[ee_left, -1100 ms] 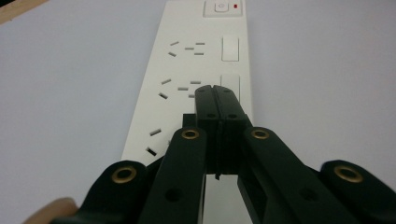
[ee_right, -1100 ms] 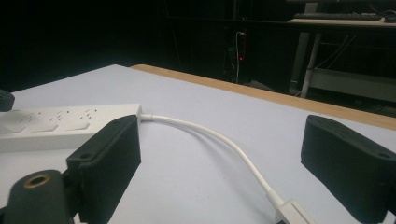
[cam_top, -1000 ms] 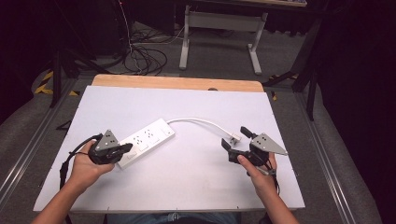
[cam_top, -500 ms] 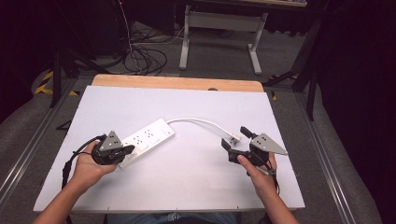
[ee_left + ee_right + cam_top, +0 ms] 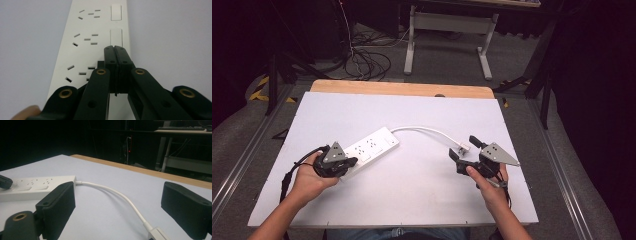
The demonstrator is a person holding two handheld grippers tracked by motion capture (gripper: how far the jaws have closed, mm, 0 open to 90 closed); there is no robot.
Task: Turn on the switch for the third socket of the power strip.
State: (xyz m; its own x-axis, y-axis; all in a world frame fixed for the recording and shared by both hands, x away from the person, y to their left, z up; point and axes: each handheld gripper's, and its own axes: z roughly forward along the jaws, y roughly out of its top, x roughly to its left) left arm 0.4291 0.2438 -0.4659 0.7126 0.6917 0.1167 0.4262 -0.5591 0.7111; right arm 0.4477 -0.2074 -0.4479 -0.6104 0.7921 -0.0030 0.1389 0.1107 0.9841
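Above the table, the left gripper rests its pressed-together tips on the near end of the white power strip, while the right gripper waits with jaws spread around the strip's plug. Compared with a second earlier, the left hand has edged slightly nearer the strip's end; the right has not budged, so the work looks poised between steadying the strip and taking the plug.

From the left gripper, shut jaws sit atop the power strip, just short of a rocker switch.

From the right gripper, the plug lies between the wide-open jaws, its cord curving ahead to the power strip.
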